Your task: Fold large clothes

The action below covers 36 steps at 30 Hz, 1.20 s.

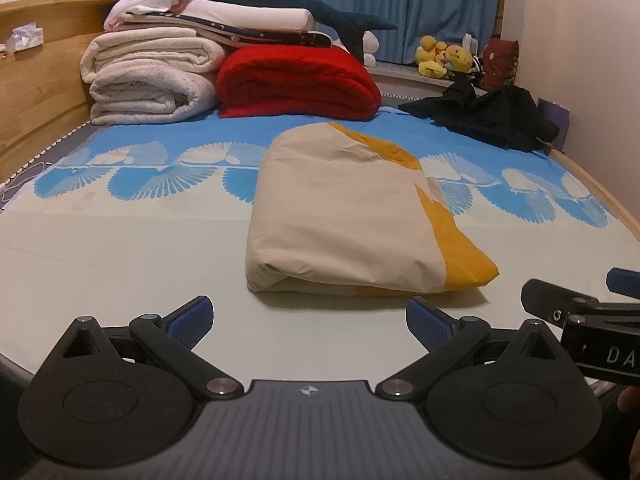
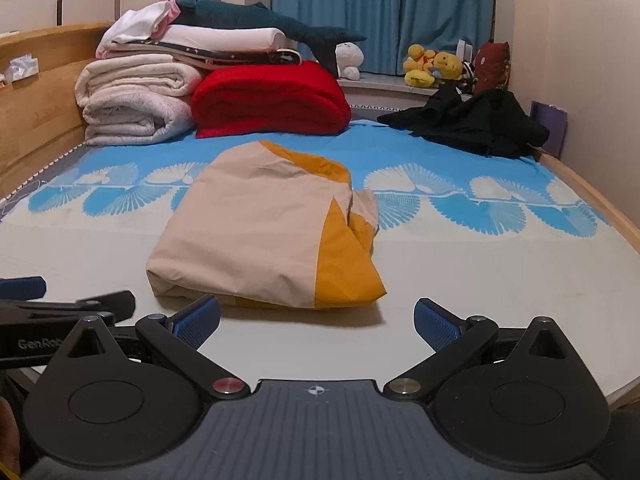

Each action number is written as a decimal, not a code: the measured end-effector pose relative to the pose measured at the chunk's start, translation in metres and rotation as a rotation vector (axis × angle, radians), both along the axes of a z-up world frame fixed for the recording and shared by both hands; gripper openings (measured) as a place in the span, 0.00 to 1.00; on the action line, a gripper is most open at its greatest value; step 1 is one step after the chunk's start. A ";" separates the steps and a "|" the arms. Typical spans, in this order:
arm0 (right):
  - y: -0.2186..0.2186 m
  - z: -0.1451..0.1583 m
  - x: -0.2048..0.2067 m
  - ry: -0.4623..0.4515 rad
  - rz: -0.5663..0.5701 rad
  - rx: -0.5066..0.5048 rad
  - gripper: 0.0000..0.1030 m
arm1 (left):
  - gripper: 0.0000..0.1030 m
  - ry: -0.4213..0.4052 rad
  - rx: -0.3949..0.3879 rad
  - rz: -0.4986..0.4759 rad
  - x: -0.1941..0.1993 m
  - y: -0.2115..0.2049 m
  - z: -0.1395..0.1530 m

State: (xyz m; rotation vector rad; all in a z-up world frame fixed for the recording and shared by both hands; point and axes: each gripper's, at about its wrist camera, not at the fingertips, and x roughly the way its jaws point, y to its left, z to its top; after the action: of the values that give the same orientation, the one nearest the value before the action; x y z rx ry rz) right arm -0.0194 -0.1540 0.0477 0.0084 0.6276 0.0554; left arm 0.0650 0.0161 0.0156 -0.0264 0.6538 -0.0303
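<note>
A red blanket (image 2: pixel 270 98) lies folded at the far end of the bed (image 2: pixel 500 280), beside stacked white quilts (image 2: pixel 134 98) topped by a dark plush shark (image 2: pixel 272 24). Yellow plush toys (image 2: pixel 434 65) sit on the sill before blue curtains (image 2: pixel 380 12)
</note>
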 end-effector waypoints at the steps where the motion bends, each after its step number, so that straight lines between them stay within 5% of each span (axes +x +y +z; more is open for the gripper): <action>1: 0.000 0.000 0.000 -0.001 0.000 0.000 0.99 | 1.00 0.000 0.002 -0.003 0.000 -0.001 -0.001; 36: 0.000 -0.003 0.000 0.019 0.003 0.004 0.99 | 1.00 0.008 0.001 -0.018 0.001 -0.005 -0.008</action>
State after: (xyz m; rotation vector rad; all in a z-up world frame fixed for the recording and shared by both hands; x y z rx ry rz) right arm -0.0197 -0.1542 0.0448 0.0120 0.6469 0.0601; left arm 0.0663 0.0112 0.0080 -0.0191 0.6621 -0.0474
